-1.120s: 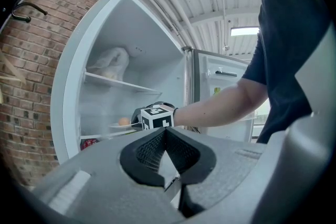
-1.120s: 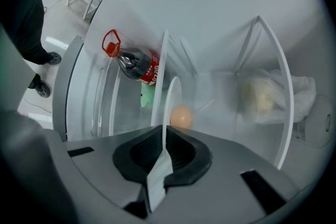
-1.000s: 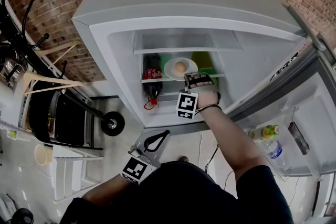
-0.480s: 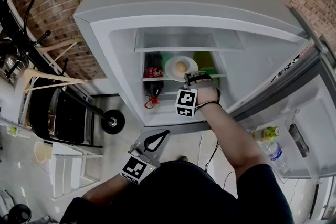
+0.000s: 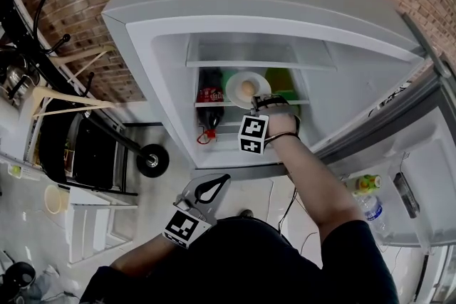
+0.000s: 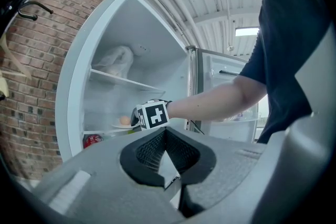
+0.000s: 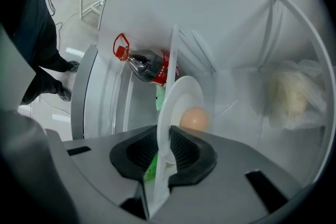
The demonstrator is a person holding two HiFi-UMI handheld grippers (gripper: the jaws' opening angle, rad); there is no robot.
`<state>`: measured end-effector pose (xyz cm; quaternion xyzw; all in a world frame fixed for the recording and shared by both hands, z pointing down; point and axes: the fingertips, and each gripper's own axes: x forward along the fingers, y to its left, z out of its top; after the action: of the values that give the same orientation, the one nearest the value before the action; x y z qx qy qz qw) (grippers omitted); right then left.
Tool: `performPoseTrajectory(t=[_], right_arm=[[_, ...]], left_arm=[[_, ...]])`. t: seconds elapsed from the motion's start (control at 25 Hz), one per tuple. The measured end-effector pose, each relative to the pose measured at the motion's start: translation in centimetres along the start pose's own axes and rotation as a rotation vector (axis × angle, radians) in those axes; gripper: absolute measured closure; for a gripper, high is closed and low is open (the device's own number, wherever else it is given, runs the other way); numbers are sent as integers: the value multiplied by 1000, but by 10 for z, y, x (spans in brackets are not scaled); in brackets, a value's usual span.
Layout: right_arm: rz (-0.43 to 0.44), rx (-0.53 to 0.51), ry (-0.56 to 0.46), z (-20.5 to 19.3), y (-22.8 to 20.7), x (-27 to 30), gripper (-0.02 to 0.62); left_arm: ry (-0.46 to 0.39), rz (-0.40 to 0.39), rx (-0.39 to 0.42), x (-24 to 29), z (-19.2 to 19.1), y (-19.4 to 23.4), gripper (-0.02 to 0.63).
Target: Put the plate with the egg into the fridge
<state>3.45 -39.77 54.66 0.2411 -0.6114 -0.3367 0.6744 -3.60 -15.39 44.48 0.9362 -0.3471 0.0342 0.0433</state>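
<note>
A white plate point(image 5: 232, 85) with a brown egg point(image 5: 246, 89) lies on the glass middle shelf point(image 5: 301, 102) of the open fridge. My right gripper point(image 5: 262, 102) reaches in at the plate's near rim. In the right gripper view the plate point(image 7: 181, 93) stands edge-on with the egg point(image 7: 194, 119) on it. Its rim sits between the opening jaws of the right gripper point(image 7: 168, 132), and the pads no longer clamp it. My left gripper point(image 5: 225, 179) hangs low in front of the fridge, shut and empty. From the left gripper point(image 6: 166, 131) view, the plate point(image 6: 121, 125) shows far off.
A cola bottle point(image 5: 208, 105) stands left of the plate, and a green package point(image 5: 280, 81) is behind it. A plastic bag point(image 7: 294, 93) lies on the upper shelf. The open door point(image 5: 427, 174) at right holds bottles point(image 5: 368, 193). A coat rack point(image 5: 64, 107) and wheeled stand point(image 5: 152, 160) are at left.
The right hand and its marker cube stay at the shelf while the view shifts slightly. The plate stays on the shelf.
</note>
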Motion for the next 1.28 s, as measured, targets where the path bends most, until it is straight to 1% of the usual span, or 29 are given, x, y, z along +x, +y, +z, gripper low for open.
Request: performPoseTrajectory(t=[0.36, 0.56, 0.68, 0.84, 0.96, 1.16, 1.24, 1.28], right_arm=[[31, -2, 12, 2, -1, 6, 512], [40, -2, 13, 2, -1, 11, 500], [40, 9, 9, 2, -1, 12, 479], [1, 36, -5, 3, -2, 7, 404], [-49, 90, -31, 3, -4, -7, 387], [-75, 250, -104, 3, 10, -49, 385], [-100, 293, -143, 3, 19, -68, 389], [-108, 324, -165, 3, 23, -77, 406]], left_arm=[[-10, 32, -22, -3, 1, 4, 601], [-5, 41, -17, -5, -2, 5, 601], [-5, 43, -17, -5, -2, 5, 601], [-4, 40, -11, -5, -3, 4, 601], [-4, 26, -4, -3, -1, 2, 601], [-11, -3, -2, 2, 3, -3, 601], [-14, -10, 1, 3, 5, -3, 601], [-16, -13, -1, 4, 6, -3, 601]])
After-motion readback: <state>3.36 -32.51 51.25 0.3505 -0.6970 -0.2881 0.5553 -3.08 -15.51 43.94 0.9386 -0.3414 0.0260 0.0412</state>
